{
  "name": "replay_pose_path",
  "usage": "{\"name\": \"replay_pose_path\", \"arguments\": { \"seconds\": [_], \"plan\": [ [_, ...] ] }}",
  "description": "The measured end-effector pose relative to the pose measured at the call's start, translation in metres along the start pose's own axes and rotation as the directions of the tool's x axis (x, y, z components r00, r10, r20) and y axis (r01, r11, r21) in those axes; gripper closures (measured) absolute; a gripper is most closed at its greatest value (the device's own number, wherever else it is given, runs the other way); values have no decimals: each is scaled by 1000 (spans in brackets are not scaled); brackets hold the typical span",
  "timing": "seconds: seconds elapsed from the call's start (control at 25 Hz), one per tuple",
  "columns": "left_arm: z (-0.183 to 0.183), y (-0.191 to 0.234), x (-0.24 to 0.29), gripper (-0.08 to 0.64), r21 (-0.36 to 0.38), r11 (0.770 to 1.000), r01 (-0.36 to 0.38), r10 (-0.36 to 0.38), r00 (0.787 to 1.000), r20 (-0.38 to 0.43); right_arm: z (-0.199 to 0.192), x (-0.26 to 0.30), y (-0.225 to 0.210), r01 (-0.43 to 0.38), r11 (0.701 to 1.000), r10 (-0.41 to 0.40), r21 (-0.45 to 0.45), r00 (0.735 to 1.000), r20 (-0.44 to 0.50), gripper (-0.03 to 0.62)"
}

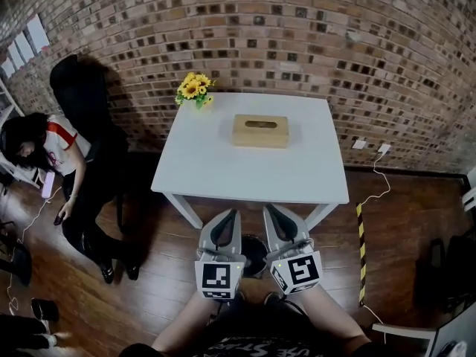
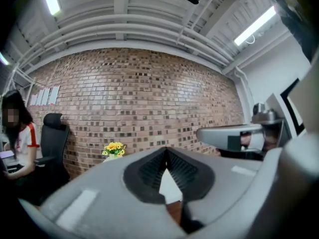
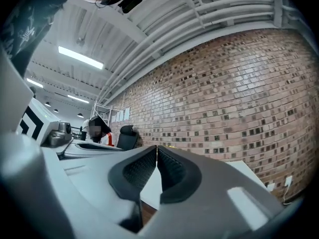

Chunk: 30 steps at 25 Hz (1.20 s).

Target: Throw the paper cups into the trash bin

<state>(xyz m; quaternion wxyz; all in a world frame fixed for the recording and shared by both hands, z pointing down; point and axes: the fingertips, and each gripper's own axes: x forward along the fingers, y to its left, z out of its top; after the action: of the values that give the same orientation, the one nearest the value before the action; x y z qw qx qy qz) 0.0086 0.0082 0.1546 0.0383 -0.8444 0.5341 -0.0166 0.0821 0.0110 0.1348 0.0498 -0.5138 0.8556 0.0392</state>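
No paper cup shows in any view. A dark round trash bin (image 1: pixel 255 253) stands on the wooden floor just in front of the white table (image 1: pixel 253 171), partly hidden between my two grippers. My left gripper (image 1: pixel 231 213) and right gripper (image 1: pixel 271 208) hover side by side over the bin, pointing at the table's near edge. In the left gripper view the left gripper (image 2: pixel 166 149) has its jaw tips touching, with nothing between them. The right gripper (image 3: pixel 157 147) is likewise shut and empty in its own view.
A wooden tissue box (image 1: pixel 260 131) and a small pot of sunflowers (image 1: pixel 194 90) sit on the table by the brick wall. A person (image 1: pixel 52 151) sits in a black chair (image 1: pixel 83 95) at the left. A white cable (image 1: pixel 378 181) and striped floor tape (image 1: pixel 361 251) lie at the right.
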Motion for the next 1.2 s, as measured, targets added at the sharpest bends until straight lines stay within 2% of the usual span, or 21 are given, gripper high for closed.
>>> {"name": "replay_pose_path", "arguments": {
  "seconds": [0.32, 0.48, 0.56, 0.84, 1.2],
  "plan": [
    [4, -5, -8, 555, -8, 1000, -2, 2, 1000, 12, 4, -9, 18, -28, 999, 28, -42, 1000, -13, 584],
    [11, -14, -8, 555, -1, 1000, 14, -14, 1000, 20, 13, -17, 27, -43, 988, 36, -149, 998, -48, 584],
    [14, -17, -7, 555, 6, 1000, 23, -23, 999, 24, 17, -19, 29, -51, 983, 42, -174, 998, -54, 584],
    [19, -27, -7, 555, 13, 999, 37, -37, 999, 21, 12, -19, 19, -52, 995, 45, -86, 995, -86, 584],
    [10, -31, -9, 555, -1, 999, 48, -48, 999, 12, -5, -13, 30, -122, 990, 109, -77, 982, -153, 584]
  ]
}}
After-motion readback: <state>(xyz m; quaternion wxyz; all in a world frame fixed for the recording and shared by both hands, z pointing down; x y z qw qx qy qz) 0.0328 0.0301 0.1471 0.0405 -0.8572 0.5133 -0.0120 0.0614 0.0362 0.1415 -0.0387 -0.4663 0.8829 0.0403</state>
